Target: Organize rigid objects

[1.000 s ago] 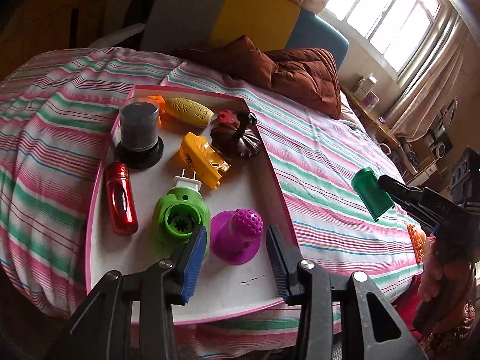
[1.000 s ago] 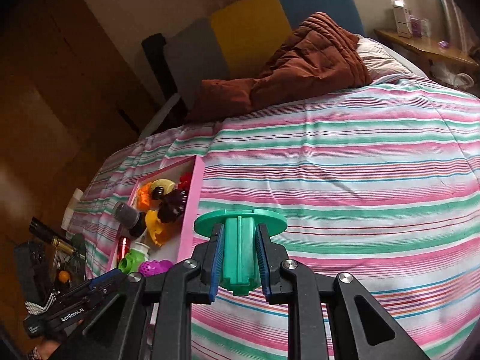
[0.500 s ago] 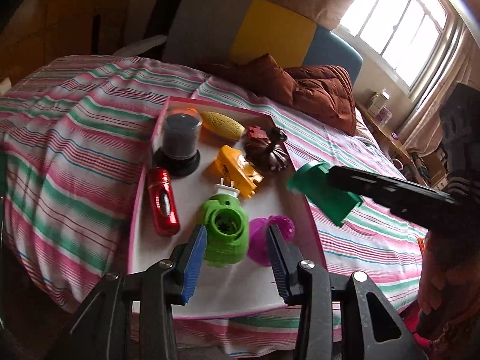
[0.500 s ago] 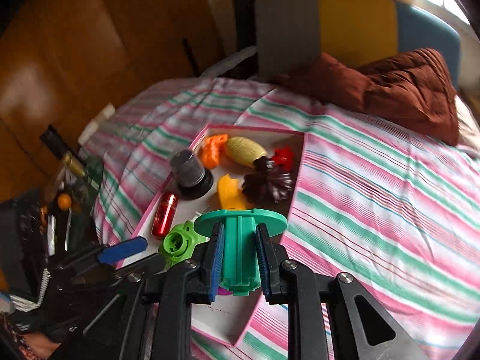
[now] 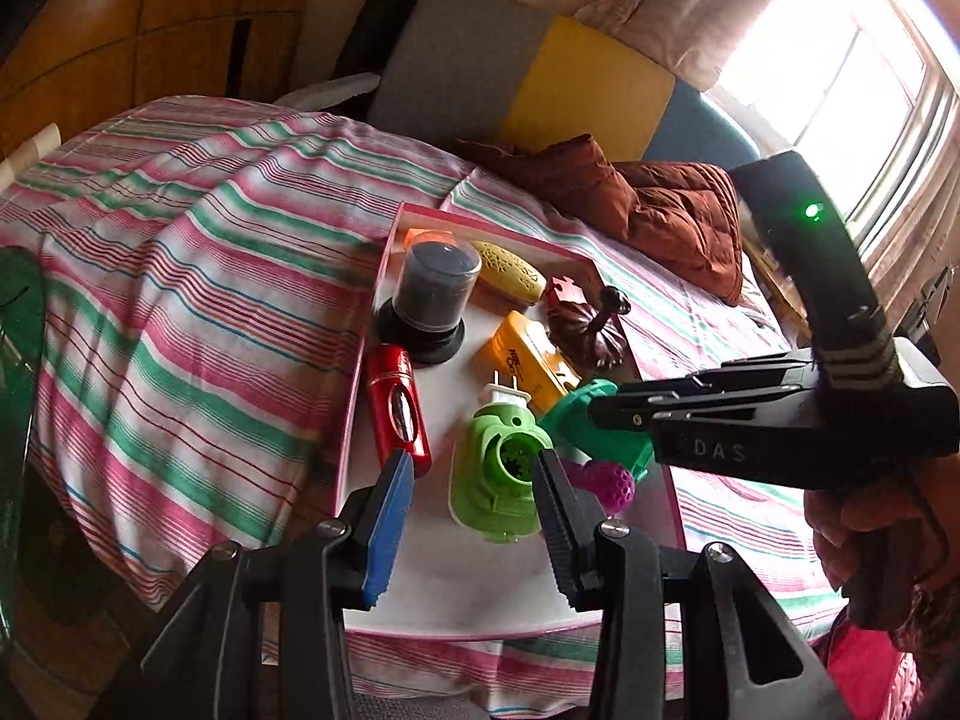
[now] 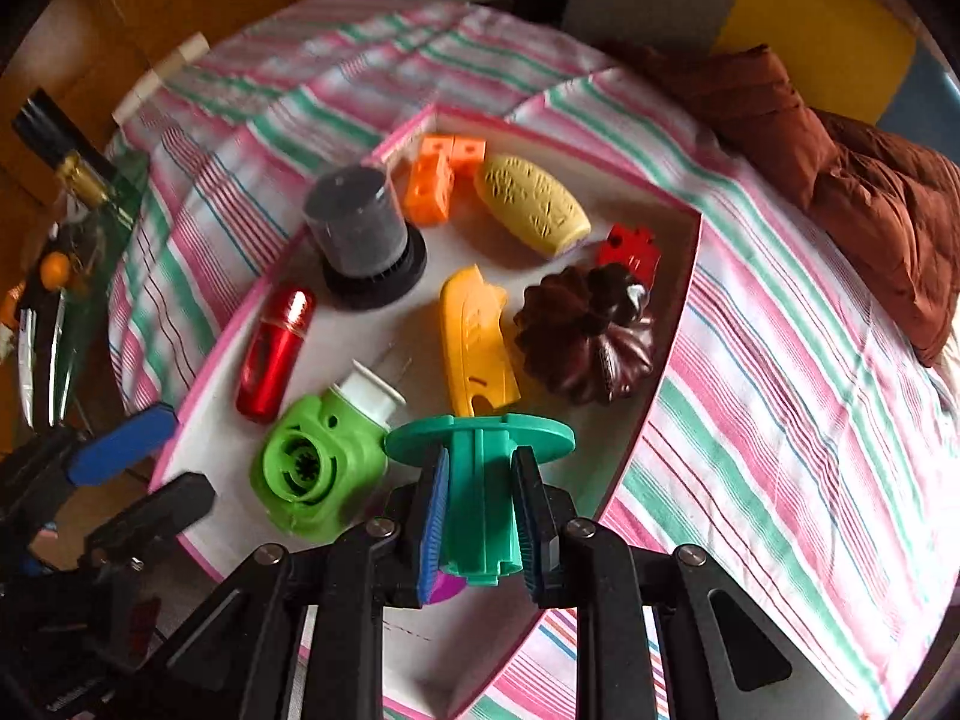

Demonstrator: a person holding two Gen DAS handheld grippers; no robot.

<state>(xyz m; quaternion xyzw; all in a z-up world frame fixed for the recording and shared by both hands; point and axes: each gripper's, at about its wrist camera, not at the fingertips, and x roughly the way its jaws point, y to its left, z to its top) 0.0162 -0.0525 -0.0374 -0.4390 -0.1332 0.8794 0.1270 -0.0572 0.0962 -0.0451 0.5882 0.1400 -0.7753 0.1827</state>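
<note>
Gripping the teal spool piece (image 6: 480, 480) w/ your right tongs (image 6: 480, 510), you're pinching its ribbed stem between both pads, narrow gap, flat round flange facing away from the camera. In the right wrist view it's hanging over the near end of the pink-rimmed tray (image 6: 678, 324), just above the lime-green plug-in device (image 6: 312, 474) and the purple knobbed piece (image 6: 447, 588), which is peeking out under the left pad. Can't tell if the spool is touching the tray floor or the purple piece.

Your left tongs (image 5: 474, 510) are standing about half open, holding nothing; the pads are framing the green plug-in device (image 5: 498, 474) in the left wrist view but sitting nearer the camera, not pressing on it. From that side you're seeing the right tongs (image 5: 606, 414) coming in from the right w/ the spool (image 5: 600, 426) at their tip, next to the purple piece (image 5: 609, 483).

Also lying in the tray (image 5: 360, 372): red metallic capsule (image 6: 276, 354) along the left rim, dark cylinder on black base (image 6: 360, 234) upright, orange block (image 6: 435, 180) at the far corner, yellow perforated oval (image 6: 531, 204), yellow-orange clip-like piece (image 6: 477, 348) in the middle, dark brown ridged gourd shape (image 6: 588, 342) by the right wall, small red piece (image 6: 627, 243) behind it. Tray is sitting on the striped bed cover (image 6: 780, 360); brown quilt (image 6: 870, 204) is bunched at the far side.
</note>
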